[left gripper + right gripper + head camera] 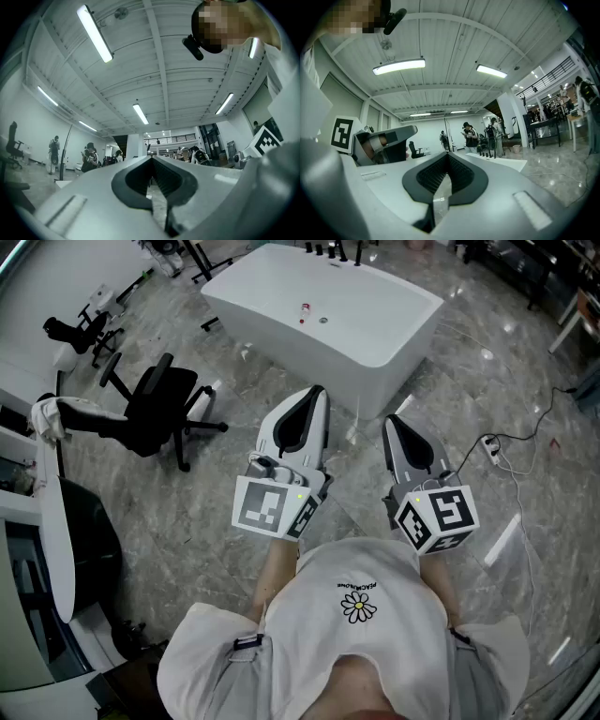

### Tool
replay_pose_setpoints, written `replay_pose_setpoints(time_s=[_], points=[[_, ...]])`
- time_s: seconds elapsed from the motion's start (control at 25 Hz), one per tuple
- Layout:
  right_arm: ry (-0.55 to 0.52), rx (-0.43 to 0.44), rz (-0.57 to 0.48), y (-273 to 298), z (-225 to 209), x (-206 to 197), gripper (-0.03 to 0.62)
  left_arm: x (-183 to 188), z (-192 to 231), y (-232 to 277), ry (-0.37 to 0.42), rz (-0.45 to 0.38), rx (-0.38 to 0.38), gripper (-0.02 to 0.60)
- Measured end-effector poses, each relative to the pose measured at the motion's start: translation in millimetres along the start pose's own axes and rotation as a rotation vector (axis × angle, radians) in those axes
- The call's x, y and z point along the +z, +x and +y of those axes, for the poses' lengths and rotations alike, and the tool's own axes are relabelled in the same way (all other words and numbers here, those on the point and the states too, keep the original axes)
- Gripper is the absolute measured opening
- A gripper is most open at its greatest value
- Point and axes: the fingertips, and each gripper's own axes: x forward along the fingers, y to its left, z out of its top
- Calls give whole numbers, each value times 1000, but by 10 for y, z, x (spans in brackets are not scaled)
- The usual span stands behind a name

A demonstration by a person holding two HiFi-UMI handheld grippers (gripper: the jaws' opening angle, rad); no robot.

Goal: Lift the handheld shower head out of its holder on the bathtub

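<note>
My left gripper (316,392) and right gripper (394,421) are both clenched and empty, well short of bathtub (272,320). Guess shower head sits among far-rim fittings (333,251): rigid, slick; I'd grip mid-handle.

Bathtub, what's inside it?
Inside the bathtub lie a small red and white thing and, beside it, the drain. No water shows. Its own near side hides the inside wall closest to us.

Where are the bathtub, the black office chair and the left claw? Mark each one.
bathtub (373,371): head view, on its near outer wall.
black office chair (150,413): head view, on its dark middle.
left claw (319,392): head view, where its closed tips meet.
</note>
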Motion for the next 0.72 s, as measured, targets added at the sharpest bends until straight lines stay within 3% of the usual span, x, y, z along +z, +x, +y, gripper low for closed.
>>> replay_pose_setpoints(time_s=[0.52, 0.72], points=[[-15, -6, 7, 26, 139, -73, 25, -72, 240, -204, -6, -23, 88, 1], [42, 0, 28, 216, 231, -172, 25, -179, 581, -406, -11, 5, 179, 1]])
